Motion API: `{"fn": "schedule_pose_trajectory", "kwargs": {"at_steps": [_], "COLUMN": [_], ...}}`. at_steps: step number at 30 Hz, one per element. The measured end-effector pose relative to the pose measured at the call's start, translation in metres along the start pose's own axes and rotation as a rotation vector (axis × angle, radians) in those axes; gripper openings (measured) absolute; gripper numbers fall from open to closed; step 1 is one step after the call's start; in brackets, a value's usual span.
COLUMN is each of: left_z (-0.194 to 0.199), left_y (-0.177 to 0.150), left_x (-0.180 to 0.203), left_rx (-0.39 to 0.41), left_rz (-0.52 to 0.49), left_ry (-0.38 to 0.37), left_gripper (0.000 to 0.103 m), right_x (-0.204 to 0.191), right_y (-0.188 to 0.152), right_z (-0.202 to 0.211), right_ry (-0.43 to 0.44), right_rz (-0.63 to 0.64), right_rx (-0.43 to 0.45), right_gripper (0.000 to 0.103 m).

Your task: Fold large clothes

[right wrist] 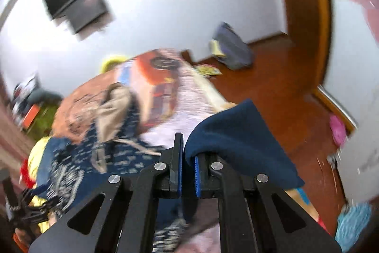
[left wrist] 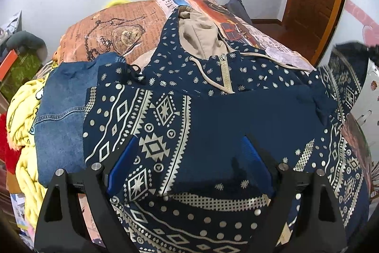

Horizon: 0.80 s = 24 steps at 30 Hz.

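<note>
Left claw (left wrist: 189,158) wide apart over navy patterned hoodie (left wrist: 236,110) on bed (left wrist: 132,23); denim garment (left wrist: 59,115) beside.

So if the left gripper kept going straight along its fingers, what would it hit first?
Most likely the navy patterned hoodie spread on the bed: the left gripper points down at its plain navy panel, fingers wide apart. How far off it is remains unclear.

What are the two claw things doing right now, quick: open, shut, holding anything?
Left gripper: open wide over the patterned navy hoodie, gripping nothing.
Right gripper: shut on a plain navy part of the hoodie.
</note>
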State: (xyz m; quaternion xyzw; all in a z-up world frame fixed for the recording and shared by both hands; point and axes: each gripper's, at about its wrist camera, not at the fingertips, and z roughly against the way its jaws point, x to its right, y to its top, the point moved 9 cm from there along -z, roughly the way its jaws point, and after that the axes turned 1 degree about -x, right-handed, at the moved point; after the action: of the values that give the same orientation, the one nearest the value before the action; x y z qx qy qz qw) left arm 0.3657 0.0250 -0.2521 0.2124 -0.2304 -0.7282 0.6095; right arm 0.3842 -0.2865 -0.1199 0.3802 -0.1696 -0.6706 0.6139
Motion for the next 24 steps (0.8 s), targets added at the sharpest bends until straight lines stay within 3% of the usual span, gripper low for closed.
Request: {"fn": "schedule_pose_trajectory", "kwargs": {"at_steps": [3,7,11,16,17,19,20,24], "left_z": [0.004,0.005,0.004,0.0,-0.002,-0.005,-0.007,-0.011], "left_y": [-0.006,-0.017,-0.029,-0.042,-0.044,-0.046,-0.047,-0.047], "left_x": [-0.002,-0.005,-0.007,-0.009,-0.01,-0.01,-0.01,-0.007], "left_rx": [-0.004,-0.021,-0.039,-0.066,-0.073,-0.083,-0.086,-0.095], "left_rz": [0.004,0.018,0.023,0.024,0.027,0.037,0.043,0.066], "left_ry": [-0.01,-0.028,-0.043,-0.047,-0.05,-0.058,-0.062,-0.083], "left_gripper": [0.088,0.088,0.088,0.088,0.088,0.088,0.088,0.088], "right_x": [-0.046,-0.086,-0.095,-0.08,-0.077,-0.071,-0.066,-0.054], "right_y": [-0.012,-0.052,-0.104,-0.137,-0.14,-0.142,-0.139,-0.123], "right_z": [-0.006,-0.041,-0.084,-0.097,-0.095,-0.088,-0.082,-0.056], "right_ry": [0.087,0.145,0.164,0.149,0.152,0.16,0.169,0.179], "right_rz": [0.082,0.153,0.15,0.075,0.05,0.012,-0.01,-0.043], "right_rx": [-0.035,-0.169,-0.343,-0.478,-0.498,-0.529,-0.528,-0.458], "right_gripper": [0.007,0.007,0.008,0.011,0.015,0.043,0.049,0.055]}}
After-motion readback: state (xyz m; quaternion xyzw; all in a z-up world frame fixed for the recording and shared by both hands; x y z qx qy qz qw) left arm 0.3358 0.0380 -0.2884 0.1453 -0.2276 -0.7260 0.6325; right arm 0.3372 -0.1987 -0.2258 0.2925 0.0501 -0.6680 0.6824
